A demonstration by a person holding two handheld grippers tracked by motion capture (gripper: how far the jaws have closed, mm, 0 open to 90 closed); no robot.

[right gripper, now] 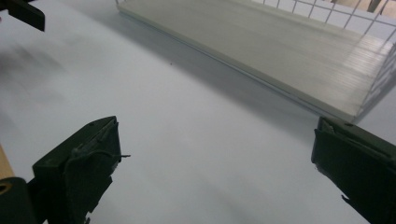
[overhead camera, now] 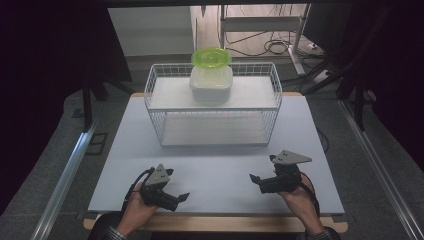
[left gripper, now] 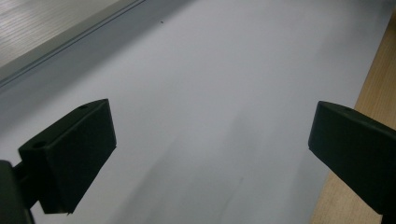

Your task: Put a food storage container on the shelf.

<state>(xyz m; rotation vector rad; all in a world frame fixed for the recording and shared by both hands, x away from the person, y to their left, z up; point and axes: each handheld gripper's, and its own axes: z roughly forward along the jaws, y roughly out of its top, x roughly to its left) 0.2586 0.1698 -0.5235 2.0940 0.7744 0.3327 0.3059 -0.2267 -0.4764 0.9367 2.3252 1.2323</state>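
A white wire rack [overhead camera: 213,102] with two shelves stands at the far middle of the pale table [overhead camera: 125,165], and everything else is placed from it. On its upper shelf, near the middle and toward the back, sits a translucent white food container [overhead camera: 211,83] with a lime-green round lid [overhead camera: 211,57] resting on top (the lid looks a little wider than the container's neck). The lower shelf [right gripper: 299,60] is a bare pale board.

Well in front of the rack, toward the near edge of the table, the left gripper [overhead camera: 181,198] is held in the person's left hand [overhead camera: 135,212], in front of the rack's left end. Its jaws stand wide apart with nothing between them; the left gripper view looks past them onto bare table surface. The right gripper [overhead camera: 255,181] is held in the right hand [overhead camera: 300,200], in front of the rack's right end, jaws likewise spread wide and empty, angled toward the rack's lower shelf.
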